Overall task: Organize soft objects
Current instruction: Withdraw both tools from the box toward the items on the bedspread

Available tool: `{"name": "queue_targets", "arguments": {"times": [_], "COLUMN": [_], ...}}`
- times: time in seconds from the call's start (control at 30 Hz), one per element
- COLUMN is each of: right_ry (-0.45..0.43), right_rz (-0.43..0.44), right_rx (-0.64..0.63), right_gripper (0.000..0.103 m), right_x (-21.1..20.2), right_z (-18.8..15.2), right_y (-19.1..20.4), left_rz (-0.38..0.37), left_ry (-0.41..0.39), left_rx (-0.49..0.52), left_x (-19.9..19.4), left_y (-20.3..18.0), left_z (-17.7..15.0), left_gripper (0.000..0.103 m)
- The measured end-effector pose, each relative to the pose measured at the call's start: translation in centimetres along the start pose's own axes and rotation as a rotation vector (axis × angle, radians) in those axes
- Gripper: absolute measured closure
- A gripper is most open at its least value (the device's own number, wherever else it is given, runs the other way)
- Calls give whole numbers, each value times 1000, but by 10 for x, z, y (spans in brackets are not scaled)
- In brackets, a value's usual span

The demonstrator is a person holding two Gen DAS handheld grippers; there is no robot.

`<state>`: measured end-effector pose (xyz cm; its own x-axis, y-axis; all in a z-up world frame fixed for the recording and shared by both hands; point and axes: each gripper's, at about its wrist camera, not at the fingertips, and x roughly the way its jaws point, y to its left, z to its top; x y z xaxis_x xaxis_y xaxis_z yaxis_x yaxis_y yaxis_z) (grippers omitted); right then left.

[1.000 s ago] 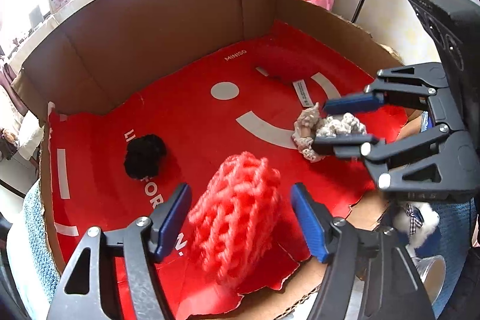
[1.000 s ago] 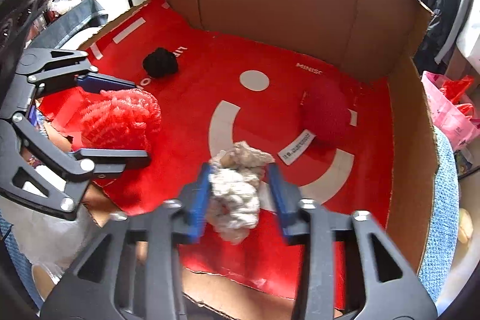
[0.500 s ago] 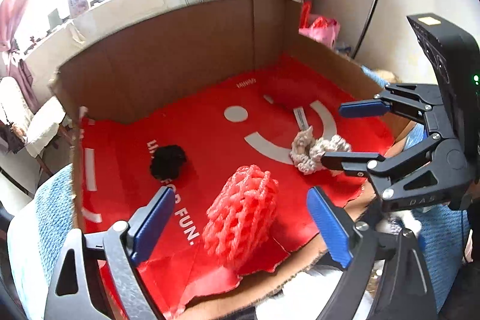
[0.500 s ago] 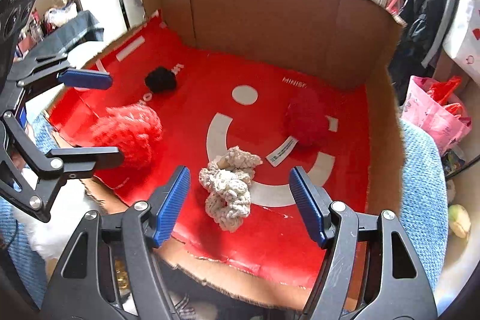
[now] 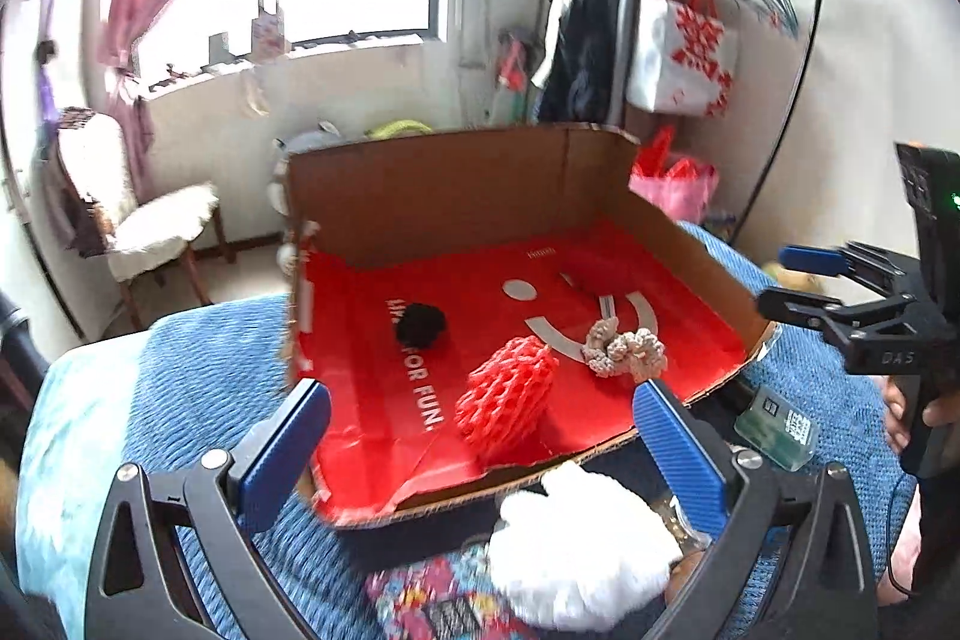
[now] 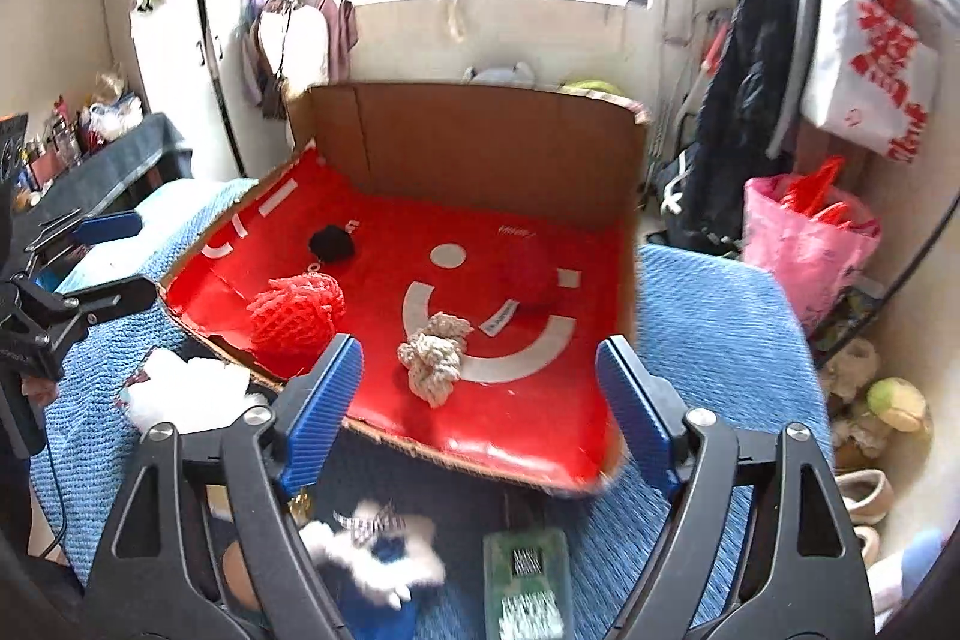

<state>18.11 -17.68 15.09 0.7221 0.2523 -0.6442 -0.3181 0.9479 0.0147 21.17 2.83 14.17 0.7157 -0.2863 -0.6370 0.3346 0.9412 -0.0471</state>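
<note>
A cardboard box (image 5: 456,184) (image 6: 480,142) with a red floor lies on a blue bed. In it are a red foam net (image 5: 507,400) (image 6: 297,313), a beige knitted scrunchie (image 5: 627,352) (image 6: 435,355), a black pom-pom (image 5: 422,325) (image 6: 331,244) and a dark red soft ball (image 6: 528,271). My left gripper (image 5: 480,454) is open and empty, held back from the box's front edge. My right gripper (image 6: 480,406) is open and empty, also in front of the box. Each gripper shows at the side of the other's view.
In front of the box lie a white fluffy toy (image 5: 576,550) (image 6: 186,388), a white and blue plush (image 6: 378,562) and a small green bottle (image 5: 777,430) (image 6: 528,580). A chair (image 5: 144,226) stands left. A pink bag (image 6: 804,238) and plush toys (image 6: 888,400) lie on the right.
Both grippers let go of the foam net and the scrunchie, opened wide and pulled back and up out of the box. Both objects stay on the red floor.
</note>
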Motion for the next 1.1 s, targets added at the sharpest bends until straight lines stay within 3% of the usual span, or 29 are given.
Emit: {"name": "queue_targets", "arguments": {"times": [0.13,0.23,0.43,0.8,1.1], "right_ry": [-52,-97,-171,-196,-161], "right_rz": [-18,-34,-47,-15,-44], "right_rx": [7,1,-10,16,71], "right_gripper": [21,11,10,9,9], "right_x": [-33,-60,-100,-128,-118], "right_z": [-12,-24,-49,-85,-131], "right_y": [4,13,35,60,68], "left_rz": [48,90,125,107,94], "left_ry": [-71,-114,-205,-231,-217], "left_rx": [-31,-39,-31,-50,-71], "left_x": [-31,-52,-96,-130,-132], "left_y": [-2,-8,-30,-55,-69], "left_z": [-14,-26,-54,-89,-125], "left_gripper": [0,0,0,0,0]}}
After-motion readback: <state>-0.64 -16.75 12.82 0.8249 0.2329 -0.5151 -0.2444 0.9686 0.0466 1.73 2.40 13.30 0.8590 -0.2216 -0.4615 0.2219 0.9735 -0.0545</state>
